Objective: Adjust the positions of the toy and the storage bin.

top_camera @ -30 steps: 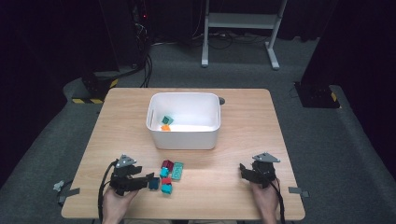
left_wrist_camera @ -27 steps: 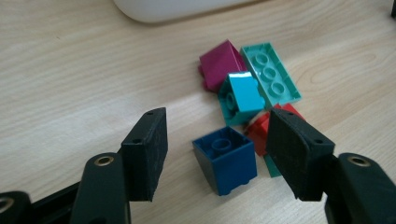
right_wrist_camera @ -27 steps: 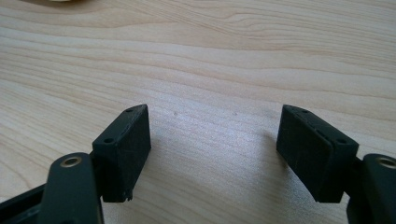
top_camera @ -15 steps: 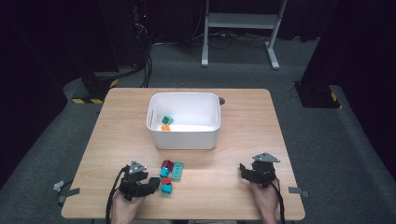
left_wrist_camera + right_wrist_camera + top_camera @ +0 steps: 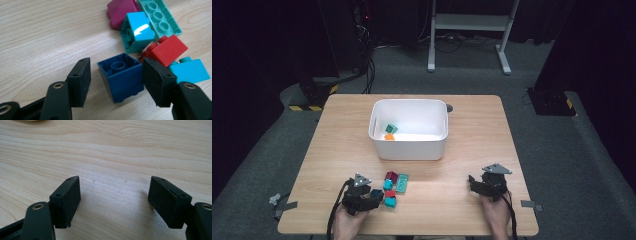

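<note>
Left gripper (image 5: pixel 116 75): its black fingers (image 5: pixel 80 80) are standing wide apart around the dark blue plastic building block (image 5: pixel 122 75), a gap showing on each side; they have just been closing a little and are gripping nothing.
Dark blue block: lying on the pale wooden bench (image 5: pixel 337 135) near the front edge, hollow side facing up in the left gripper view; from the high view it is showing as a dark speck at the gripper's tip (image 5: pixel 376 194).
Left gripper view, extra detail: just beyond it are lying a turquoise block (image 5: pixel 137 32), a red block (image 5: pixel 166 50), a magenta block (image 5: pixel 120 10), a pale green studded plate (image 5: pixel 160 17) and a second turquoise block (image 5: pixel 188 70).
High view, extra detail: the white plastic tub (image 5: pixel 409 145) is sitting mid-bench with a green piece (image 5: pixel 391 128) and an orange piece (image 5: pixel 389 136) inside.
Right gripper (image 5: pixel 113 200): fingers spread wide over bare wood, holding nothing; from above (image 5: pixel 477 184) it is sitting well apart from the blocks.
Hard to make out: whether the red block is touching the blue one; the tub pieces' shapes.
</note>
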The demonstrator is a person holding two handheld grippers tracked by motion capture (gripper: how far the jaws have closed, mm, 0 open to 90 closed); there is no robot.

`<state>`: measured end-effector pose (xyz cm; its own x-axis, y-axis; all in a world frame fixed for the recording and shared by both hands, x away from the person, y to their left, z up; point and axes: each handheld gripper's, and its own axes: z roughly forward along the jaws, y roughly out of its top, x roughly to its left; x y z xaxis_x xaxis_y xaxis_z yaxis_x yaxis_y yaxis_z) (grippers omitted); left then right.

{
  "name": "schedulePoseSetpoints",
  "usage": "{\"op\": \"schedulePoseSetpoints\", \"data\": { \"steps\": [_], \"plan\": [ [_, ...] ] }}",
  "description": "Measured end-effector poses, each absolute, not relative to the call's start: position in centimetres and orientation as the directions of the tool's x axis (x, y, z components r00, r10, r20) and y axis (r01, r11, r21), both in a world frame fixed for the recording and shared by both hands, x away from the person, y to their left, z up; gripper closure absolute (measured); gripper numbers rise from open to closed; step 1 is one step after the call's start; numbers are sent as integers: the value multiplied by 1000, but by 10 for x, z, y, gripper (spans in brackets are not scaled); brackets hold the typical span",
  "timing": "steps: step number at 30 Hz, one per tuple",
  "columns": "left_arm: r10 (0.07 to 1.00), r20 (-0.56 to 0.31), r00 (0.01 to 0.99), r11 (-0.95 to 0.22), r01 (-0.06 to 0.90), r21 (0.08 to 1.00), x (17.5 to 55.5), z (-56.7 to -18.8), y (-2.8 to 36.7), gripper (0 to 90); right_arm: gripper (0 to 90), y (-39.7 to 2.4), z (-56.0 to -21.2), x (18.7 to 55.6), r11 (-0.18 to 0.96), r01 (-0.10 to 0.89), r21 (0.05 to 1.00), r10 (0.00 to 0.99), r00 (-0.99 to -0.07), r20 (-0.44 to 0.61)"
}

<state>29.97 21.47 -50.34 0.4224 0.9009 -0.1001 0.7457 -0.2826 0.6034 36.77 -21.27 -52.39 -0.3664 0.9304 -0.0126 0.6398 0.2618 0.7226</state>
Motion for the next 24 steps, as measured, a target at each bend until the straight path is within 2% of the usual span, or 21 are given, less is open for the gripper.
{"op": "schedulePoseSetpoints", "data": {
  "steps": [24],
  "plan": [
    [900, -91, 427, -286, 734, 616, 301, -507, 225, 564, 260, -213, -524, 368, 262, 640, 723, 930, -367, -13]
  ]
}}
